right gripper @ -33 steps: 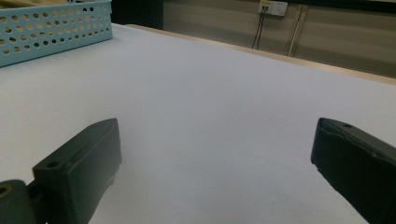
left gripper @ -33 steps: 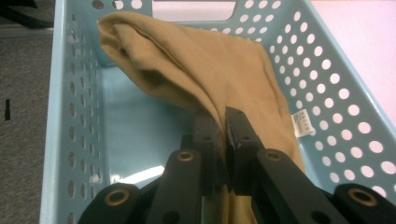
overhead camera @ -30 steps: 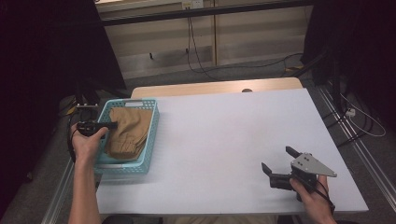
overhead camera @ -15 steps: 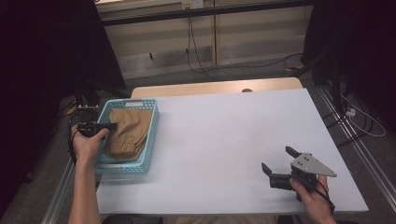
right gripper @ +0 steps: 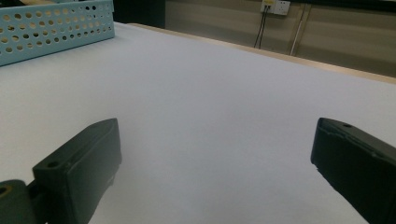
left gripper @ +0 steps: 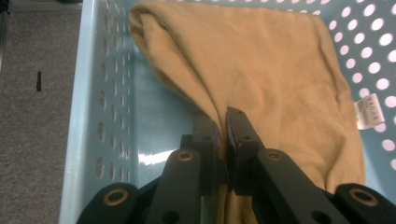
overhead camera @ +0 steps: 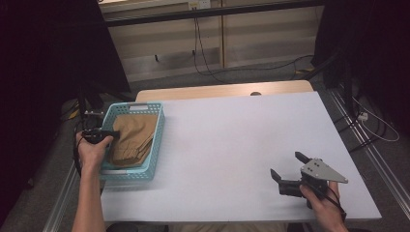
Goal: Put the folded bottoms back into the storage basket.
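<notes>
Left gripper (left gripper: 223, 135) has its fingers pinched on the tan cloth (left gripper: 261, 70) lying inside the blue basket (overhead camera: 155, 145), lifting not yet done, while right gripper (overhead camera: 290, 170) waits wide on the table (overhead camera: 232, 145)

- A big white table (overhead camera: 232, 140) stands on a grey floor.
- A light blue basket (overhead camera: 155, 145) with small round holes sits on the table, near its left edge.
- The far edge of the table is pale wood.
</notes>
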The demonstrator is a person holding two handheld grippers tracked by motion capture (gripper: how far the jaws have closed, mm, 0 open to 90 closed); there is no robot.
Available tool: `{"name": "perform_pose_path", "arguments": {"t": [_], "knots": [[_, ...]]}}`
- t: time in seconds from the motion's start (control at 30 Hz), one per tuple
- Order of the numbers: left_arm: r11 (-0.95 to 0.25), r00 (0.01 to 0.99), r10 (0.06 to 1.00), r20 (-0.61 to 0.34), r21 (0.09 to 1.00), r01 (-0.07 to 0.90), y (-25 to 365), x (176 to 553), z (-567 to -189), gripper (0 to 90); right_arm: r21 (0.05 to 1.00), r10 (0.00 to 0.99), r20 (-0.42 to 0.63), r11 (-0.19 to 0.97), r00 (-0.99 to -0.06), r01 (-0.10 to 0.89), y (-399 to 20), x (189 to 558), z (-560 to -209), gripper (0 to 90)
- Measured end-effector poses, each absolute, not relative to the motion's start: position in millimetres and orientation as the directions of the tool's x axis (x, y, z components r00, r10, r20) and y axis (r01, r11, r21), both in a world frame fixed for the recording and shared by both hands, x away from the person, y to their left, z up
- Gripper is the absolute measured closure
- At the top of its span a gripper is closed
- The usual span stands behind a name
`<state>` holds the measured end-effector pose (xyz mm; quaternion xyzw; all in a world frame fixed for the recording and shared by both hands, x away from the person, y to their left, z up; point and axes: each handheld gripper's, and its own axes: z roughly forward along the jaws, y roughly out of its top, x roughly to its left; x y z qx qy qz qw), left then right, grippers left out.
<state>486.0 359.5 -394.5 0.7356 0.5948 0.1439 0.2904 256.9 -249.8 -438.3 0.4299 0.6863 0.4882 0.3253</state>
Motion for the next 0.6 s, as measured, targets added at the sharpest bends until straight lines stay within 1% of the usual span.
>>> {"name": "perform_pose_path", "arguments": {"t": [0.13, 0.17, 0.3, 0.37, 0.47, 0.53, 0.6], "knots": [[-0.109, 0.238, 0.960, -0.150, 0.581, 0.806, 361.6, 487.2, -399.7, 83.7, 0.949, 0.907, -0.027, 0.154, -0.420, 0.273, -249.7, 257.0, -438.4, 1.6], [-0.124, 0.248, 0.958, -0.143, 0.574, 0.809, 362.1, 487.8, -401.2, 83.5, 0.950, 0.907, -0.027, 0.155, -0.420, 0.273, -249.6, 256.9, -438.4, 1.6], [-0.112, 0.232, 0.962, -0.143, 0.570, 0.814, 361.5, 489.2, -405.2, 83.4, 0.949, 0.907, -0.026, 0.155, -0.421, 0.274, -249.4, 256.9, -438.4, 1.6], [-0.113, 0.216, 0.969, -0.118, 0.564, 0.818, 360.6, 489.7, -407.0, 83.4, 0.949, 0.907, -0.027, 0.155, -0.421, 0.274, -249.4, 256.9, -438.4, 1.6], [-0.098, 0.191, 0.975, -0.113, 0.550, 0.830, 360.6, 490.6, -409.1, 82.6, 0.949, 0.906, -0.027, 0.156, -0.422, 0.274, -249.3, 257.0, -438.5, 1.6], [-0.119, 0.193, 0.978, -0.083, 0.541, 0.832, 360.0, 491.0, -410.5, 82.6, 0.949, 0.906, -0.027, 0.156, -0.422, 0.274, -249.3, 256.8, -438.4, 1.6], [-0.120, 0.192, 0.978, -0.082, 0.532, 0.838, 359.3, 491.6, -411.1, 82.6, 0.949, 0.906, -0.028, 0.156, -0.422, 0.273, -249.4, 256.7, -438.4, 1.6]]}}
